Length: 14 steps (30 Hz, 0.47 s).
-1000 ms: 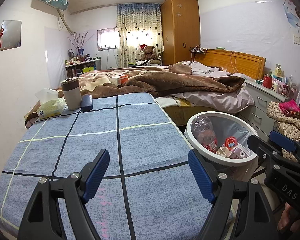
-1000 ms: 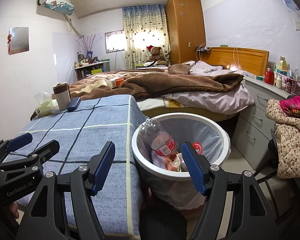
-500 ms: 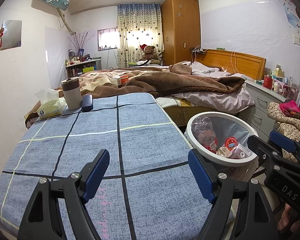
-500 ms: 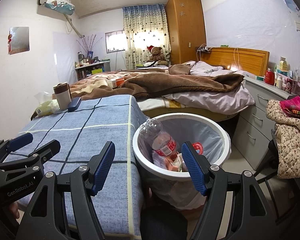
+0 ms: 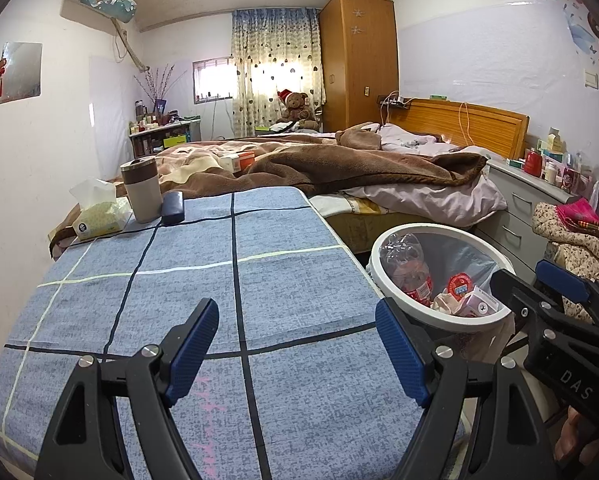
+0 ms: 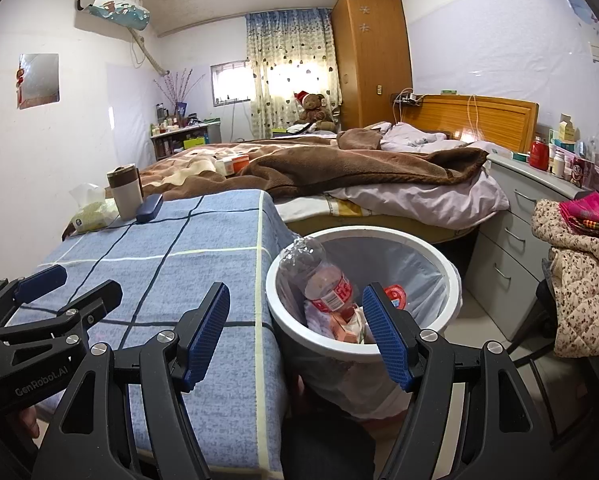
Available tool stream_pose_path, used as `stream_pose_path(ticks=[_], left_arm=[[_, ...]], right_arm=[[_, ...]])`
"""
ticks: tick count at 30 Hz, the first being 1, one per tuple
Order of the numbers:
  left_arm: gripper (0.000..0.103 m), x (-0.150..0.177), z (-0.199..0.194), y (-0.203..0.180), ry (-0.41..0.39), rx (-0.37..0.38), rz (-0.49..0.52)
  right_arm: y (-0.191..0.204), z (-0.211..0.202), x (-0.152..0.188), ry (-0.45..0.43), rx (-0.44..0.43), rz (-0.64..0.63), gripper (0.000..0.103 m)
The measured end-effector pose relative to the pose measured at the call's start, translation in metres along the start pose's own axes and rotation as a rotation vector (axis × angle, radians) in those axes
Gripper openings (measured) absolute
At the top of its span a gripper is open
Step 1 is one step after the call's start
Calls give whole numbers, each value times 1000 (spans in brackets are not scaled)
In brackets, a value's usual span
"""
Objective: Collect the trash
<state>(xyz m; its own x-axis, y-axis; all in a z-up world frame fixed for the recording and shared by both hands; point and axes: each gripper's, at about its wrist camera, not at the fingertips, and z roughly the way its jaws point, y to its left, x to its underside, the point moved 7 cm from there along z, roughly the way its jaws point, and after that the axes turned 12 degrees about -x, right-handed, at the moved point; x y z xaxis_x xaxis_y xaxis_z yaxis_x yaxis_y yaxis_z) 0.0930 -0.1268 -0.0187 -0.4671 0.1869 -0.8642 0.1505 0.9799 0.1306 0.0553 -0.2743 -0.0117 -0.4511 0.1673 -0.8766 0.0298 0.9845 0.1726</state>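
Both claws are seen released and empty, the left claw [image 5: 295, 344] held over the near end of the blue-clothed counter [image 5: 187, 280] and the right claw [image 6: 297, 332] just beside the white bin [image 6: 451, 280] to its right. The trash, a plastic bottle [image 6: 323, 280] among wrappers, lies inside the bin, placed close to the counter's edge, presumably so rubbish can be dropped in easily. At the counter's far left, a tissue pack [image 5: 99, 212] and tumbler [image 5: 141, 188] are left standing.

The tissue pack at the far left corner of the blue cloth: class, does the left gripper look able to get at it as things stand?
Probably yes. The left gripper is open and empty, and bare blue cloth lies between it and the tissue pack. The tumbler stands just to the pack's right, not in front.
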Motion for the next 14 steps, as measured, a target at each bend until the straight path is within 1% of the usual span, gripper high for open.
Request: stream_pose_path(ticks=[14], left_arm=[[82, 0, -1, 2, 0, -4, -3]], right_arm=[[0, 0, 0, 0, -4, -3, 71]])
